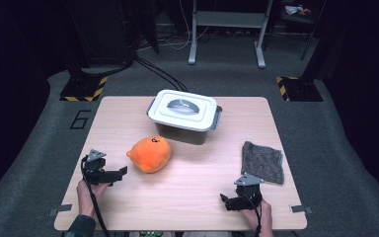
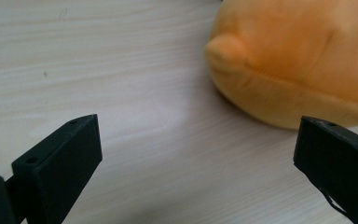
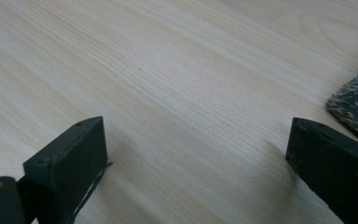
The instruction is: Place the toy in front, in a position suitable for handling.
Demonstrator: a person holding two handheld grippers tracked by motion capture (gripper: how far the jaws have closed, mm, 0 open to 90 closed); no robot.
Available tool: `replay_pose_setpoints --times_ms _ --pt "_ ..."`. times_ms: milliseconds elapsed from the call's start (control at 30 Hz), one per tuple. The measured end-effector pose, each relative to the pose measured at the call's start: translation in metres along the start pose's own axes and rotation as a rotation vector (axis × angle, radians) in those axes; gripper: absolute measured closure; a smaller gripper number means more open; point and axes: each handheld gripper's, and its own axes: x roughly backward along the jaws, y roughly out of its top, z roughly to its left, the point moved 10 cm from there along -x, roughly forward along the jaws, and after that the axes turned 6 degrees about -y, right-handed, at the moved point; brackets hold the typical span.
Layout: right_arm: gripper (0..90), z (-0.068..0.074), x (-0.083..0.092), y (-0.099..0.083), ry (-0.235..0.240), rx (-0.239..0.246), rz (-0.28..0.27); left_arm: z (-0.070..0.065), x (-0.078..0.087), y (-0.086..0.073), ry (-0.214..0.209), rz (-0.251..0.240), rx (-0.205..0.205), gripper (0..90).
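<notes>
Jaws of the left hand-held gripper (image 1: 119,173) are standing wide apart, holding nothing, and pointing across the desk (image 1: 187,192) toward the orange plush (image 1: 150,154). In the left gripper view that plush (image 2: 298,56) is lying just ahead and toward the right jaw, near but not touching, with bare wood between. Its long axis is running roughly across the line of approach. The right hand-held gripper (image 1: 231,202) is also gaping empty, sitting well apart from the plush, beside the grey cloth (image 1: 262,162). Judging by this, the left one is far better placed to reach.
</notes>
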Motion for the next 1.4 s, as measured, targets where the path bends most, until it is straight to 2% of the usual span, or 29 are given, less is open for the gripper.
replay_pose_setpoints --times_ms 300,633,900,1000,1100,1167,1400 --pt "4.6 -0.001 0.000 0.000 0.000 0.000 0.006 -0.025 -0.002 0.031 -0.039 -0.027 -0.028 0.7" --pt "4.7 -0.002 0.000 0.000 -0.005 -0.005 0.002 -0.051 -0.020 0.059 -0.087 -0.034 -0.029 1.9" --pt "4.7 -0.003 0.000 0.000 -0.013 -0.010 0.003 -0.057 -0.041 0.059 -0.097 0.009 -0.032 5.1" --pt "4.6 -0.003 0.000 0.000 -0.014 -0.010 0.003 -0.057 -0.050 0.055 -0.097 0.026 -0.021 11.5" --pt "5.0 -0.002 0.000 0.000 -0.012 -0.011 0.001 -0.055 -0.053 0.052 -0.076 0.014 -0.006 16.7" --pt "5.0 -0.002 0.000 0.000 -0.012 -0.007 0.001 -0.054 -0.055 0.047 -0.066 0.017 -0.012 22.3" --pt "5.0 -0.002 0.000 0.000 -0.010 -0.007 0.001 -0.058 -0.056 0.039 -0.062 -0.002 -0.049 52.0"
